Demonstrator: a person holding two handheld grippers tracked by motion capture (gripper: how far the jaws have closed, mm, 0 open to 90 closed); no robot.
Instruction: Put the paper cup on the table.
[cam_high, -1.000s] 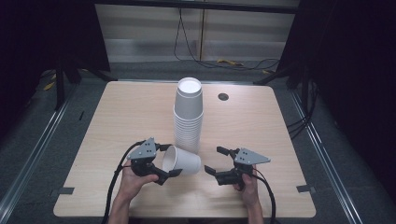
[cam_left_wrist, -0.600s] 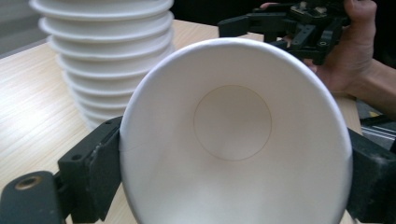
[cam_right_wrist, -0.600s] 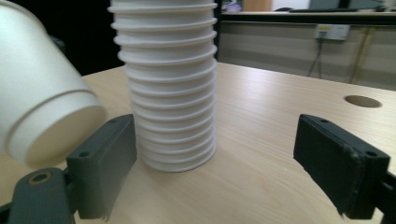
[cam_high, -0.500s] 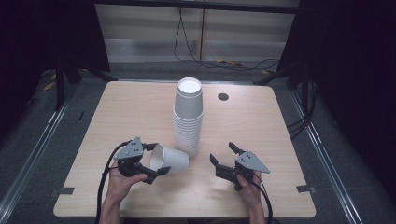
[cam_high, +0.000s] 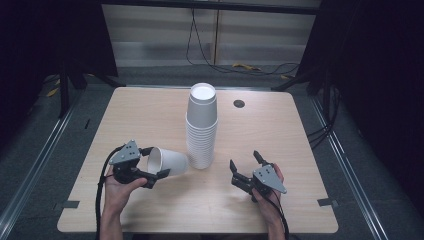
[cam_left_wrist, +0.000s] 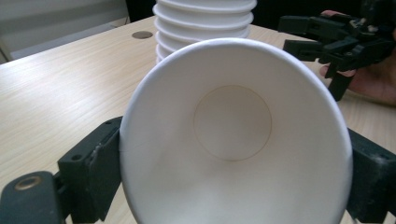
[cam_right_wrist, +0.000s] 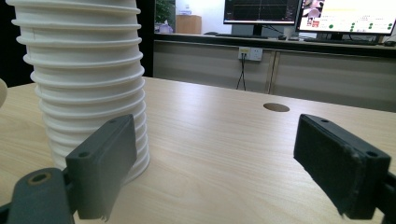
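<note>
A tall stack of upside-down white paper cups (cam_high: 202, 125) stands at the table's middle. My left gripper (cam_high: 156, 162) is shut on a single white paper cup (cam_high: 170, 161), held on its side just left of the stack's base. The cup's open mouth faces the gripper. In the left gripper view the cup (cam_left_wrist: 233, 140) sits between the left gripper (cam_left_wrist: 233, 182) jaws, with the stack (cam_left_wrist: 205, 18) behind it. My right gripper (cam_high: 244, 160) stands open to the right of the stack, holding nothing. In the right gripper view the stack (cam_right_wrist: 84, 79) rises behind the left jaw of the right gripper (cam_right_wrist: 224, 163).
The wooden table (cam_high: 280, 135) has a small round hole (cam_high: 239, 104) behind and to the right of the stack. Dark floor and metal rails surround the table. Cables (cam_high: 260, 67) lie on the floor beyond the far edge.
My left gripper has drawn the single cup leftward, away from the stack's base. The right gripper has pulled back slightly toward the front edge and stays open.
</note>
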